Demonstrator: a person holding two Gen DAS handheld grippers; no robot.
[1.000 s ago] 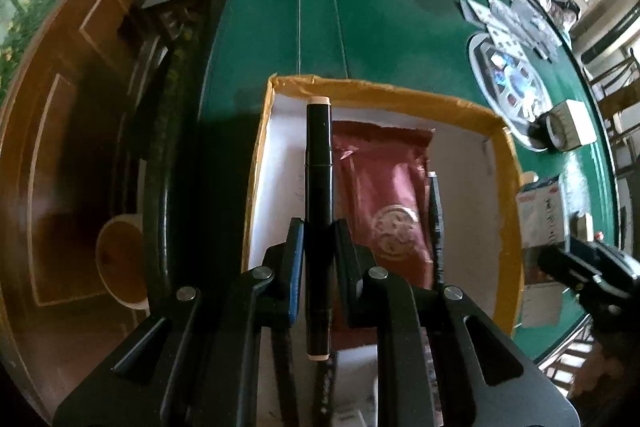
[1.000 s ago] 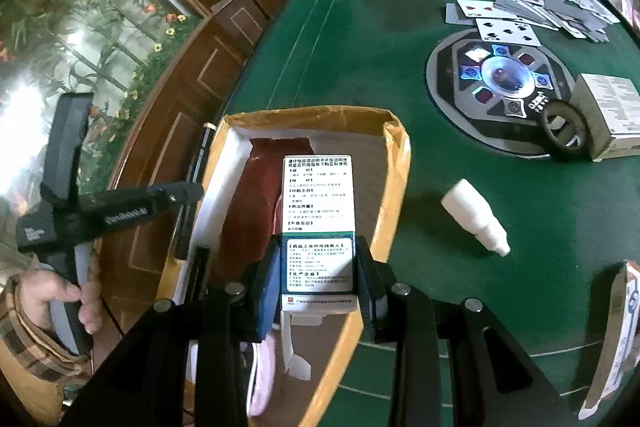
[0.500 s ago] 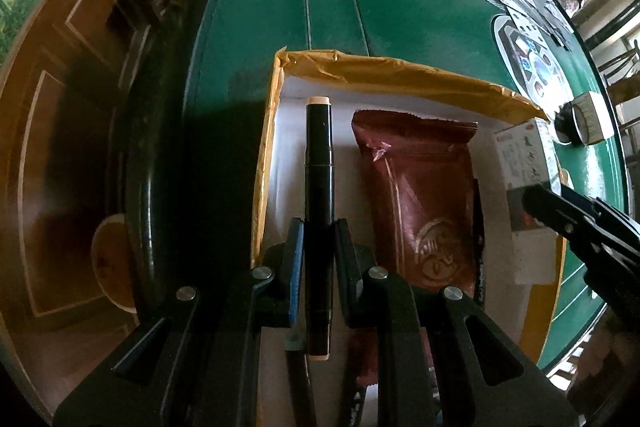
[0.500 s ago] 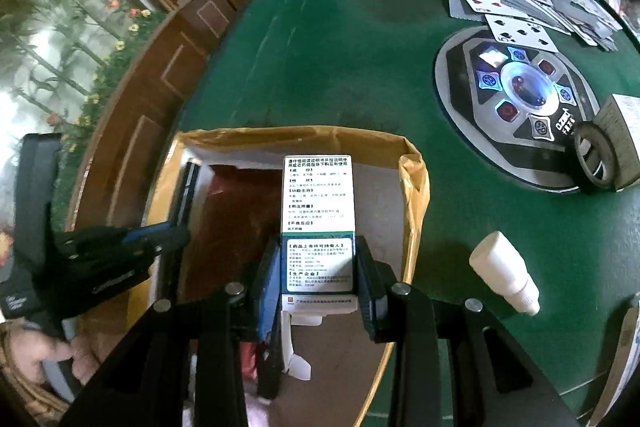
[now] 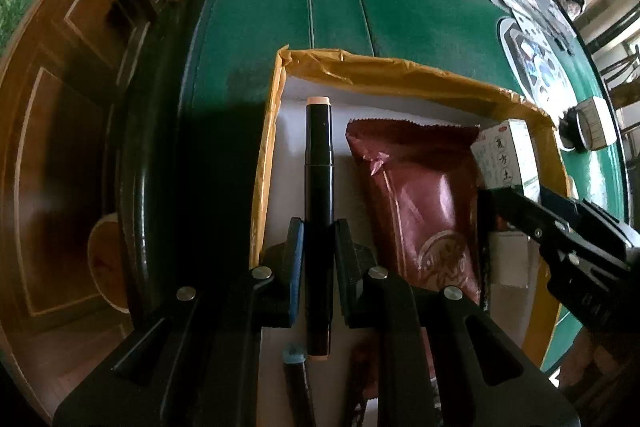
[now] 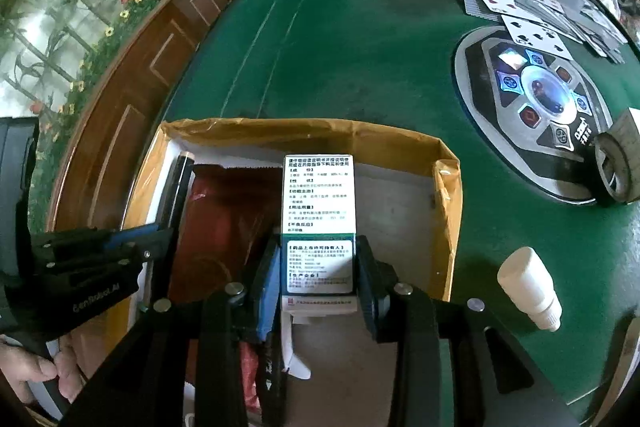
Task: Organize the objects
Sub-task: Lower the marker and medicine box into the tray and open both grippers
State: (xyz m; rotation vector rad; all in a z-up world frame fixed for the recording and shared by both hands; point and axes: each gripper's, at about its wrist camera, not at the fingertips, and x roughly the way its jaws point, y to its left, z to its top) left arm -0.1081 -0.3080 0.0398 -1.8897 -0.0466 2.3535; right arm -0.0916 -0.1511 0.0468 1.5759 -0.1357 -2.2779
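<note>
Over green felt (image 6: pixel 360 47), left tongs (image 5: pixel 318 239) pinch black stick (image 5: pixel 319 163); right tongs (image 6: pixel 318 267) clamp medicine box (image 6: pixel 319 203).

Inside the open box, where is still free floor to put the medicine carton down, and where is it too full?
Free: the pale floor of the box between the red pouch and its right wall, under the medicine carton in the right tongs. Crowded: the left side, where the left tongs hold a black stick between the left wall and the pouch.

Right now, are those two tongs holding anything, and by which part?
Yes. The left tongs clamp a black stick around its lower half. The right tongs grip a white medicine box by the sides of its near end.
</note>
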